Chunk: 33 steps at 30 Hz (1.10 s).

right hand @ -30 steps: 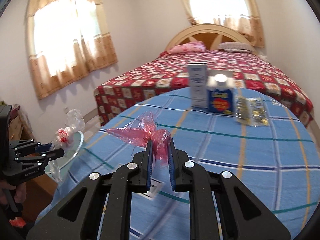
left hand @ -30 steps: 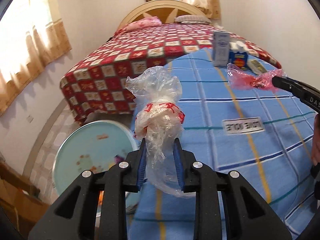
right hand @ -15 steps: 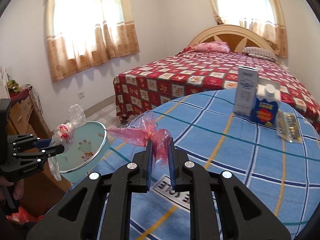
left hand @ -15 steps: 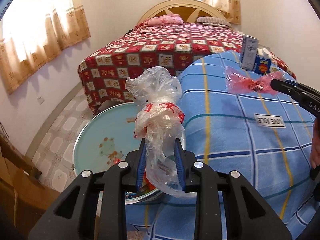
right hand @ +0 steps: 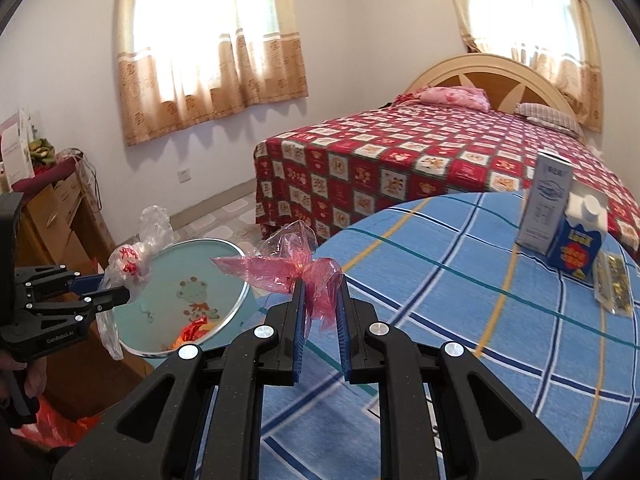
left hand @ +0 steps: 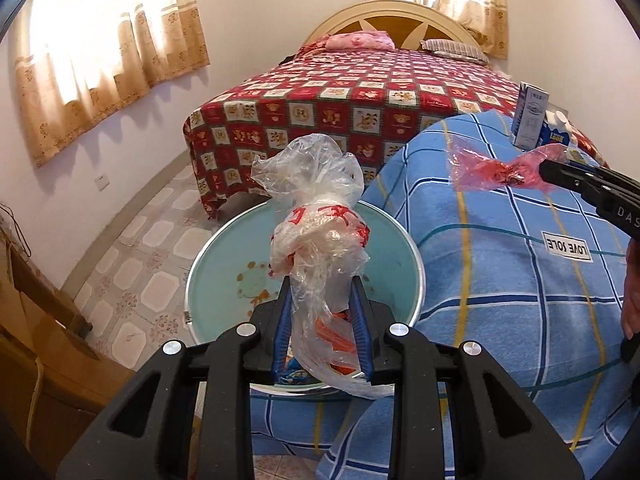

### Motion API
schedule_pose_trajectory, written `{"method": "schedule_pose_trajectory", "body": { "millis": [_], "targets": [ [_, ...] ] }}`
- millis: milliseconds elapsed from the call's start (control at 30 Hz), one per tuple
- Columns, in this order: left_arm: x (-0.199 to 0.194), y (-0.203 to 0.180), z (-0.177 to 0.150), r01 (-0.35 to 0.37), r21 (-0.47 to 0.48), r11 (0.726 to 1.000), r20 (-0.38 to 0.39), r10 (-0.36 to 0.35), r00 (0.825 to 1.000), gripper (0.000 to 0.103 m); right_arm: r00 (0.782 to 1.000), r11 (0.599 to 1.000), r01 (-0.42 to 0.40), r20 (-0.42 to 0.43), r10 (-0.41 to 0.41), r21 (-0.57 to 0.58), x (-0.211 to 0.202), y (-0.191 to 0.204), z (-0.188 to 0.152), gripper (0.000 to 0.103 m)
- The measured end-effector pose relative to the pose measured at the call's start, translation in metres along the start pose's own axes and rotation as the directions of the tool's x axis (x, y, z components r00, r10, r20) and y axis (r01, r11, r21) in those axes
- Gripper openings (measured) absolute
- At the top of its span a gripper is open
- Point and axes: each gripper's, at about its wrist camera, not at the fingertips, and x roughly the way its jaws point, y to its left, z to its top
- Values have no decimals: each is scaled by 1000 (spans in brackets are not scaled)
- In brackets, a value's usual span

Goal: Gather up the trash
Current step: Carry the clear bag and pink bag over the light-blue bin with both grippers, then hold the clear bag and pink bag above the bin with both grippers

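Observation:
My left gripper is shut on a crumpled clear plastic bag with red print, which hangs over a pale teal basin beside the table. Orange and blue wrappers lie in the basin's bottom. My right gripper is shut on a pink plastic wrapper, held above the table's left edge, just right of the basin. In the right wrist view, the left gripper and its clear bag appear at the left. The right gripper's tip and the pink wrapper show in the left wrist view.
A blue checked cloth covers the table. On its far side stand a white carton, a blue carton and a clear packet. A bed with a red quilt lies behind, a wooden cabinet at the left.
Both grippers have swung left with their bags still held. The basin has come under the left gripper's clear bag, and the pink wrapper now sits near the table's left edge.

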Motion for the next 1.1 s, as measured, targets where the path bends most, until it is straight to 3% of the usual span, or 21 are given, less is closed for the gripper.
{"method": "schedule_pose_trajectory", "body": {
  "millis": [1100],
  "targets": [
    [-3, 29, -6, -49, -39, 998, -7, 48, 999, 28, 998, 995, -52, -44, 49, -81, 34, 35, 7, 15]
  ]
}}
